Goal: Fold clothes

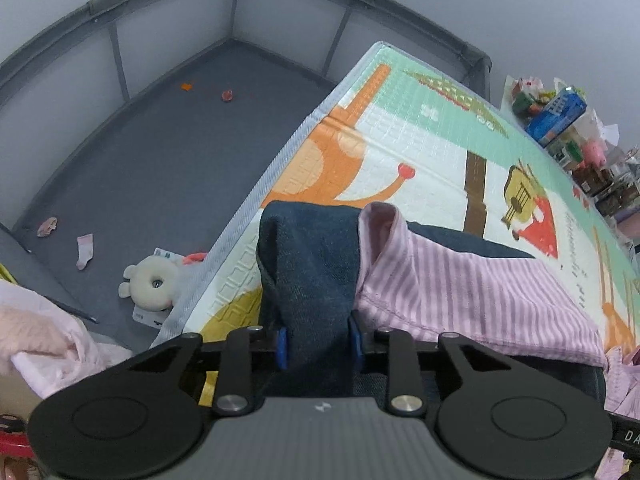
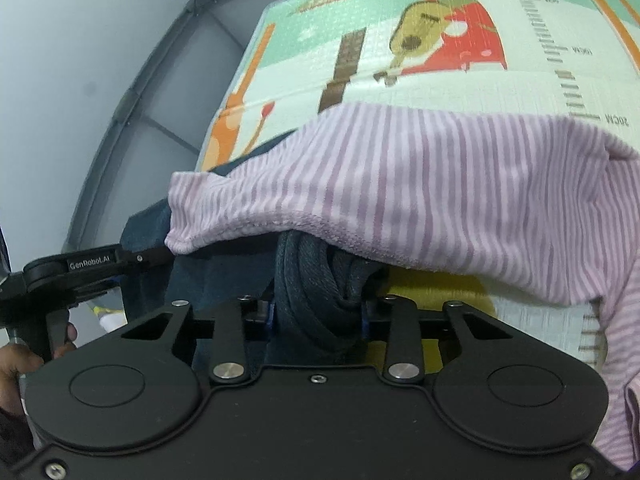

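Your left gripper (image 1: 320,340) has its blue-padded fingers (image 1: 282,344) closed on a fold of the dark denim garment (image 1: 312,256), lifted above the printed play mat (image 1: 432,160). Your right gripper (image 2: 318,316) pinches a bunched roll of the same denim. A pink striped top (image 1: 460,296) drapes over the denim between both grippers. Left of the mat, a donut-shaped plush toy (image 1: 150,282) and a small sock (image 1: 85,251) lie on the grey playpen floor (image 1: 160,160).

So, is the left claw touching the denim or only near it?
Touching. In the left wrist view the left claw pinches the denim: the cloth fills the gap and presses on both blue pads.
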`<state>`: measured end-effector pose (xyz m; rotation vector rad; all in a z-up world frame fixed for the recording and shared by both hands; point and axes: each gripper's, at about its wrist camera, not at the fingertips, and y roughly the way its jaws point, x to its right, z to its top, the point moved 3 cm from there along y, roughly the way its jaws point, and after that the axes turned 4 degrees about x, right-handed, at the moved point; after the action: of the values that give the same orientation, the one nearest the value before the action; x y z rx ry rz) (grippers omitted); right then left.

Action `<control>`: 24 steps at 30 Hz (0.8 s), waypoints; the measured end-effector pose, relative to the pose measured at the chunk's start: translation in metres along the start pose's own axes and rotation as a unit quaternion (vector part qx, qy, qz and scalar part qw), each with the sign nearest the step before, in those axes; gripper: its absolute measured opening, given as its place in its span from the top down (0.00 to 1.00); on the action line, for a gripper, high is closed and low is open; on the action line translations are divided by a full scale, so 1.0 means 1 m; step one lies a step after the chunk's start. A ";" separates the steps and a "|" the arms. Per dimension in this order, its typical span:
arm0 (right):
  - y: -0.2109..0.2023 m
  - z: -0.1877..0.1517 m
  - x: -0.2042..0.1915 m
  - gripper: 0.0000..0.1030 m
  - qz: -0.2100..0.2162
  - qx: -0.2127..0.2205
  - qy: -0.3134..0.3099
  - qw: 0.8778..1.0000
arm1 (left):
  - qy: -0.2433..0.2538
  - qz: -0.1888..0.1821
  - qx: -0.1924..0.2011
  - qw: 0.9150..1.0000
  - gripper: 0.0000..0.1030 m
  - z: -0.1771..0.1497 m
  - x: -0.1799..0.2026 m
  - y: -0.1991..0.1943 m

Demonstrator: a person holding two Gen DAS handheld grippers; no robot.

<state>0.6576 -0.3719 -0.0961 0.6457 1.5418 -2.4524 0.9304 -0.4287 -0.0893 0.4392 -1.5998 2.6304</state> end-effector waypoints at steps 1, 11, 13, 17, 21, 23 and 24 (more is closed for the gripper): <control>0.000 0.002 -0.001 0.69 0.001 0.002 -0.002 1.000 | 0.000 -0.001 0.001 1.000 0.71 0.000 0.000 0.000; 0.000 0.002 -0.001 0.70 0.004 -0.001 -0.012 1.000 | -0.005 -0.008 0.000 1.000 0.72 -0.002 -0.004 -0.004; 0.000 0.002 0.000 0.71 0.002 0.001 -0.012 1.000 | 0.001 -0.007 0.001 1.000 0.72 -0.002 -0.001 -0.002; 0.001 0.002 0.001 0.71 -0.002 0.006 -0.010 1.000 | 0.007 -0.010 0.007 1.000 0.72 0.004 0.005 0.000; 0.001 0.009 -0.004 0.71 -0.015 0.020 -0.023 0.999 | 0.013 -0.013 0.014 1.000 0.72 0.010 0.012 0.003; 0.001 0.015 -0.006 0.71 -0.022 0.030 -0.032 0.999 | 0.017 -0.014 0.017 1.000 0.72 0.013 0.015 0.004; 0.001 0.019 -0.006 0.72 -0.024 0.034 -0.032 0.999 | 0.018 -0.015 0.019 1.000 0.72 0.014 0.017 0.005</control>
<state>0.6579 -0.3898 -0.0874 0.5403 1.4717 -2.5455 0.9169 -0.4454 -0.0833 0.4114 -1.5234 2.6345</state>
